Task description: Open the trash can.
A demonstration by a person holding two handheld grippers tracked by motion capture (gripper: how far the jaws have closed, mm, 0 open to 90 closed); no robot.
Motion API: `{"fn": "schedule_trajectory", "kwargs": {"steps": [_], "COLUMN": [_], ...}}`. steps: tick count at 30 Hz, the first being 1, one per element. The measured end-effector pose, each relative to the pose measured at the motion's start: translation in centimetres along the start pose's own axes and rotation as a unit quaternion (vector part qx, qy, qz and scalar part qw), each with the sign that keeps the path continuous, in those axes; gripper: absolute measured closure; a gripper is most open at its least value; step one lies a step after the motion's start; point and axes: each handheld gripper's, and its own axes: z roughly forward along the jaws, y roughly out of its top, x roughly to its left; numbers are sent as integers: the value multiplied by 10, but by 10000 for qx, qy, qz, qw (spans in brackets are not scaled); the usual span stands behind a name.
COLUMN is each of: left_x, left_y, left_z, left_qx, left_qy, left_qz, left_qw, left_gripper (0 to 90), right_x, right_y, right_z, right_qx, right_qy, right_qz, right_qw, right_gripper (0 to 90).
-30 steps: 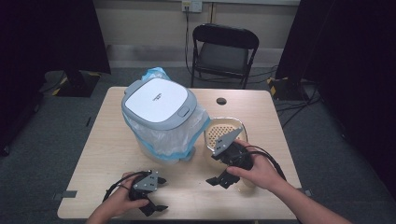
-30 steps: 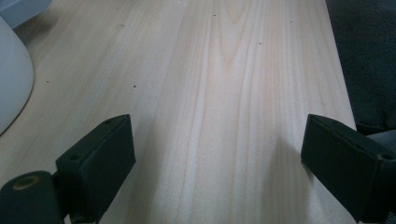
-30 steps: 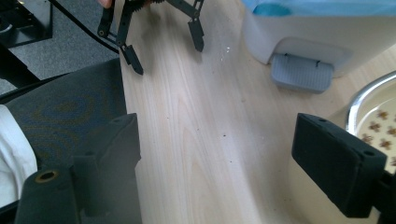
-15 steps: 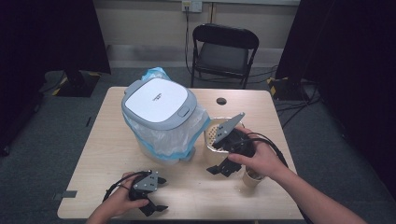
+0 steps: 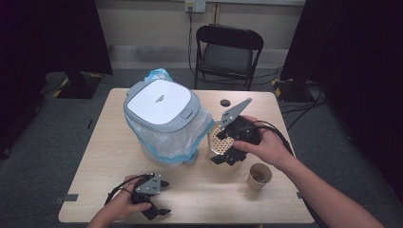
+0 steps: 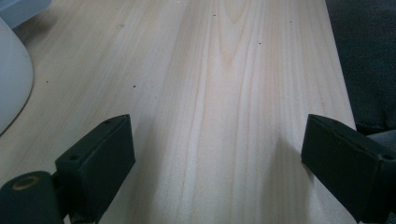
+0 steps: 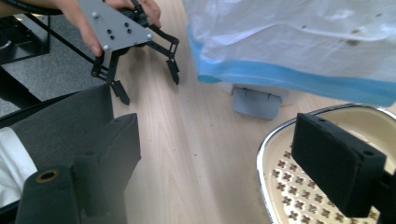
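Strainer (image 5: 219,141) sits on the desk (image 5: 109,156) right of centre, just beside the bagged bin, under the right gripper. Cream perforated bowl, chrome rim; nothing visible inside it.

Near edge first: left gripper (image 5: 155,209) rests low over the desk at the front left, held in the person's left hand (image 5: 119,206). Jaws spread wide, nothing between them; in the left gripper view only bare wood lies between the pads (image 6: 100,156). In the right gripper view it sits near the front corner with its fingertips at the desk surface.

Paper cup (image 5: 259,176) stands upright on the desk front right, just below the right forearm. Dark contents at the bottom; cannot tell what.

Right gripper (image 5: 227,156) is held above the desk in the right hand (image 5: 268,145), tilted down toward the front rim of the strainer. Jaws spread wide, gripping nothing. In the right gripper view one pad (image 7: 336,161) hangs over the strainer (image 7: 299,186) rim and perforated floor, the other sits over bare desk beside a dark sleeve (image 7: 60,121). Cannot tell whether the pad touches the rim.

Bin (image 5: 161,107) stands mid-desk, left of the strainer: white and grey lid shut, clear liner bag (image 5: 176,140) with a blue hem hanging down outside its walls. Its contents are hidden. A grey pedal (image 7: 257,101) pokes out at its base.

Small dark round object (image 5: 225,102) lies on the far desk edge. Black folding chair (image 5: 227,52) stands behind the desk.
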Motion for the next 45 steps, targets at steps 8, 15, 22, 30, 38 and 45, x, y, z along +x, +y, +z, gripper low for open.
{"fn": "schedule_trajectory", "kwargs": {"steps": [8,15,22,30,38,45], "left_x": [0,0,0,0,0,0], "left_y": [0,0,0,0,0,0], "left_z": [0,0,0,0,0,0], "left_qx": [-1,-6,-6,-1,-1,-9], "left_qy": [0,-7,-6,0,0,-6], "left_qz": [-2,-2,-3,-2,-4,-3], "left_qw": [10000,10000,10000,10000,10000,10000], "left_gripper": [91,91,91,91,91,91], "right_x": [-6,-11,-17,-21,-24,-27], "right_y": [11,21,33,41,54,64], "right_z": [-3,-4,-7,-4,1,5], "right_qx": [-17,-49,-74,-132,-119,-141], "right_qy": [-24,-81,-123,-121,-108,-75], "right_qz": [6,-59,-84,-126,-247,-307], "right_qw": [10000,9999,9999,9998,9996,9994], "right_gripper": [155,154,154,154,154,155]}}
